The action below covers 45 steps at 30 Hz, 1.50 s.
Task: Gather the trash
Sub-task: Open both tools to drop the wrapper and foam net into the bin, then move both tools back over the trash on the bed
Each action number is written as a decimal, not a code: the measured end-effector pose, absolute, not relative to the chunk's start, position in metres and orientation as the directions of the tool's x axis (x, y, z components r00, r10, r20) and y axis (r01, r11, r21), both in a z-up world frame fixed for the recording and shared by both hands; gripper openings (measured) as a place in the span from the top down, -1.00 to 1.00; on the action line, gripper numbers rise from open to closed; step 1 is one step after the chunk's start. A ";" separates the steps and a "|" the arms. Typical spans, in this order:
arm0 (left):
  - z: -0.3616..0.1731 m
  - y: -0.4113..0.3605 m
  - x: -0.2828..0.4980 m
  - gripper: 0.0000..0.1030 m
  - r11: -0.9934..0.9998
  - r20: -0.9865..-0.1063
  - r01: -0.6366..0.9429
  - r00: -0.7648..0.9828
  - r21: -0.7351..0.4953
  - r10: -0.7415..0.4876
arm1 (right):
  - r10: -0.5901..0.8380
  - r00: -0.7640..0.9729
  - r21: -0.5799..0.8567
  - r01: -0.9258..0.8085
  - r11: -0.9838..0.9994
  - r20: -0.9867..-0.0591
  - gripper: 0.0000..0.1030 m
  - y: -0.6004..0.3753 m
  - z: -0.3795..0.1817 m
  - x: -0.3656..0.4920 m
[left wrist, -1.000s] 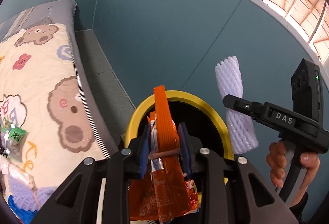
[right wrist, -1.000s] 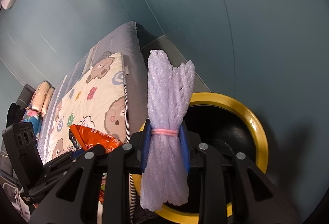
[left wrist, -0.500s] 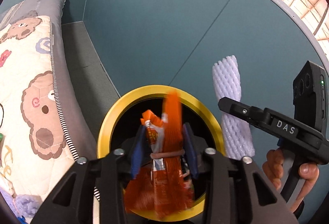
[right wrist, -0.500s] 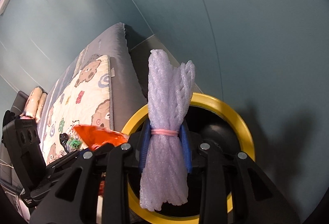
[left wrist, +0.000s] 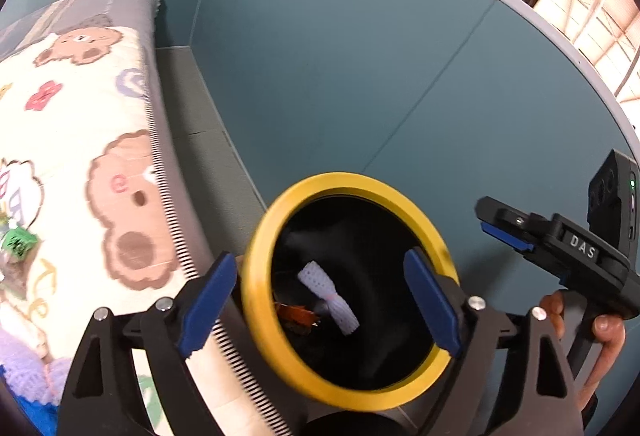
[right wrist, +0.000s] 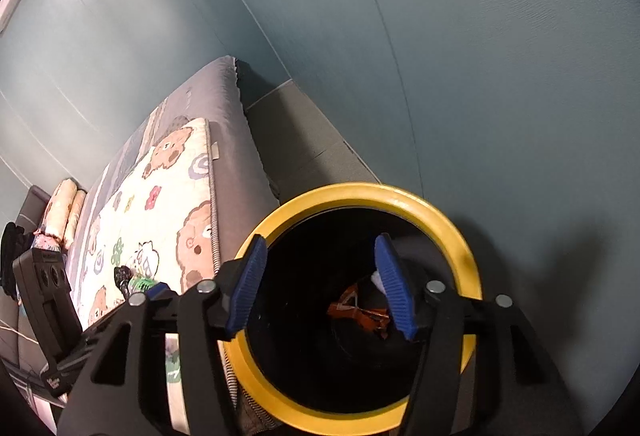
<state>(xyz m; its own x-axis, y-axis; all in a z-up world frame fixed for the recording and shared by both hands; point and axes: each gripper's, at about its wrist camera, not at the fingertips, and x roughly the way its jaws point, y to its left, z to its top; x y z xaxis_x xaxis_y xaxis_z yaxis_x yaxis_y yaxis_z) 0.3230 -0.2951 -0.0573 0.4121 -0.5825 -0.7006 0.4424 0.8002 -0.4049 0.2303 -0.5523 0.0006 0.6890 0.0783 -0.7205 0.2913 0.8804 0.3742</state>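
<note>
A black bin with a yellow rim (left wrist: 260, 236) (right wrist: 448, 224) stands on the floor beside the bed. Inside it lie a white foam net sleeve (left wrist: 328, 292) and an orange snack wrapper (left wrist: 298, 314) (right wrist: 356, 310); only a white tip of the sleeve (right wrist: 376, 278) shows in the right wrist view. My left gripper (left wrist: 320, 296) hangs over the bin mouth, its jaws opening wide with nothing between them. My right gripper (right wrist: 322, 288) is also over the bin, jaws opening and empty. It appears at the right edge of the left wrist view (left wrist: 508, 232).
A mattress with a bear-print quilt (left wrist: 80, 140) (right wrist: 160, 204) lies to the left, with a green wrapper (left wrist: 18, 242) (right wrist: 142, 282) and lilac foam netting (left wrist: 24, 376) on it. A teal wall (left wrist: 360, 76) stands close behind the bin. Grey floor (left wrist: 200, 140) runs between bed and wall.
Both grippers have gone from shut to open. The orange wrapper has left the left one and the foam sleeve the right one; both now lie in the bin.
</note>
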 end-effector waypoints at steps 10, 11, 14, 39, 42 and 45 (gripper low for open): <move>-0.048 -0.219 0.312 -0.76 0.854 -0.710 0.371 0.483 -0.364 -0.512 | 0.146 0.663 0.378 0.221 0.899 -0.735 -0.25 -0.508 -0.001 0.229; -0.046 -0.212 0.307 -0.76 0.858 -0.711 0.364 0.488 -0.362 -0.507 | 0.158 0.659 0.378 0.206 0.903 -0.735 -0.27 -0.498 -0.001 0.230; -0.044 -0.185 0.306 -0.78 0.873 -0.710 0.332 0.511 -0.358 -0.485 | 0.181 0.647 0.370 0.167 0.914 -0.740 -0.28 -0.476 0.000 0.232; -0.039 0.014 0.262 -0.82 0.947 -0.718 0.068 0.636 -0.315 -0.284 | 0.358 0.523 0.337 -0.138 0.931 -0.774 -0.37 -0.278 -0.004 0.253; -0.043 0.038 0.257 -0.82 0.952 -0.726 0.025 0.640 -0.306 -0.250 | 0.367 0.501 0.333 -0.160 0.929 -0.783 -0.37 -0.260 -0.010 0.256; -0.050 0.063 0.252 -0.82 0.956 -0.739 -0.023 0.640 -0.293 -0.211 | 0.377 0.487 0.330 -0.183 0.926 -0.788 -0.37 -0.245 -0.013 0.258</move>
